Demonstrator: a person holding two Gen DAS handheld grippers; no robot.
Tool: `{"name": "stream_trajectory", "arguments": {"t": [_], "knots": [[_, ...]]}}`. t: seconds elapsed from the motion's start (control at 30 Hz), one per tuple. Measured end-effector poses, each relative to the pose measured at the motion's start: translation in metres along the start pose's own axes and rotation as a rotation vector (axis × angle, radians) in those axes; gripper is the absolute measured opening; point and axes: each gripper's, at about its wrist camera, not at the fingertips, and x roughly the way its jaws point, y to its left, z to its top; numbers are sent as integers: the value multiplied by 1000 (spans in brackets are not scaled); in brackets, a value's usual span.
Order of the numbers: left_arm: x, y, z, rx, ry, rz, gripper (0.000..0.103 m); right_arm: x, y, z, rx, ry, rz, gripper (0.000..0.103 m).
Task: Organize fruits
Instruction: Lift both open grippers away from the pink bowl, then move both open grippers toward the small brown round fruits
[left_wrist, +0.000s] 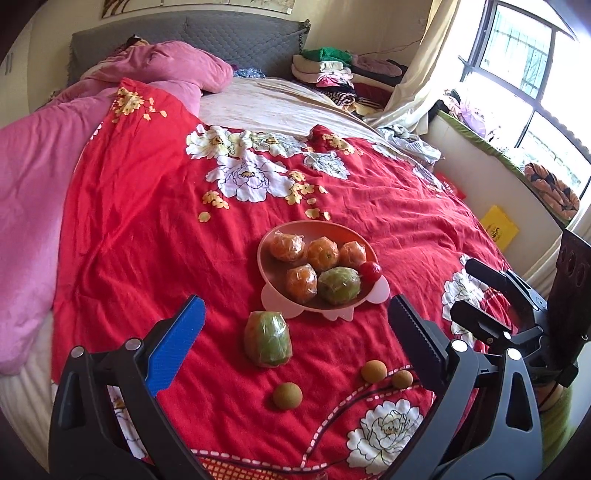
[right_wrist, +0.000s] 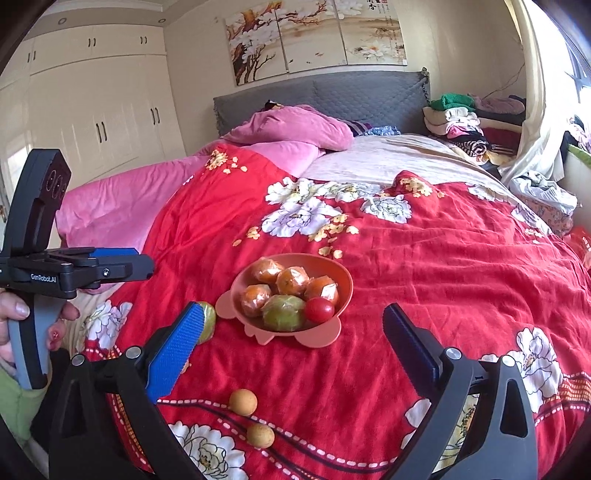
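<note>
**Loose fruit ahead of the open tools, bowl beyond**

Pink bowl sits on the red floral bedspread, already holding four wrapped oranges, one wrapped green fruit and a small red fruit at its rim.

Still loose on the bed: a second wrapped green fruit, lying just in front of the bowl on the near side, long axis running roughly away from the camera; three small brown round fruits closer in, two of them side by side.

Left tool: jaws spread wide, nothing between them, touching nothing. The loose green fruit lies almost dead ahead, between the line of the fingers, slightly left of centre.

Right tool: also wide open and empty. From its view the green fruit sits off to the left, half hidden behind the blue pad; two brown fruits lie nearer, low and left of centre.

Judgement: left tool is better lined up for the green fruit; right for the small brown ones.
</note>
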Motion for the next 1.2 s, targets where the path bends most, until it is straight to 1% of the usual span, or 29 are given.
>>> {"name": "stream_trajectory", "arguments": {"t": [0.3, 0.43, 0.53, 0.63, 0.77, 1.2], "knots": [[-4, -7, -9, 7, -6, -18, 93, -5, 12, -5, -27, 6, -10, 98], [-5, -10, -13, 13, -3, -12, 93, -6, 13, -9, -27, 22, -25, 98], [-7, -11, -18, 12, 3, -8, 93, -10, 12, -11, -21, 21, -19, 98], [-8, -14, -23, 24, 6, 5, 93, -14, 12, -13, -24, 20, -31, 98], [-10, -16, -30, 22, 22, -6, 93, -20, 14, -16, -34, 16, -33, 98], [-15, 0, -56, 22, 62, 50, 93, -20, 18, -35, -47, 67, -36, 98]]}}
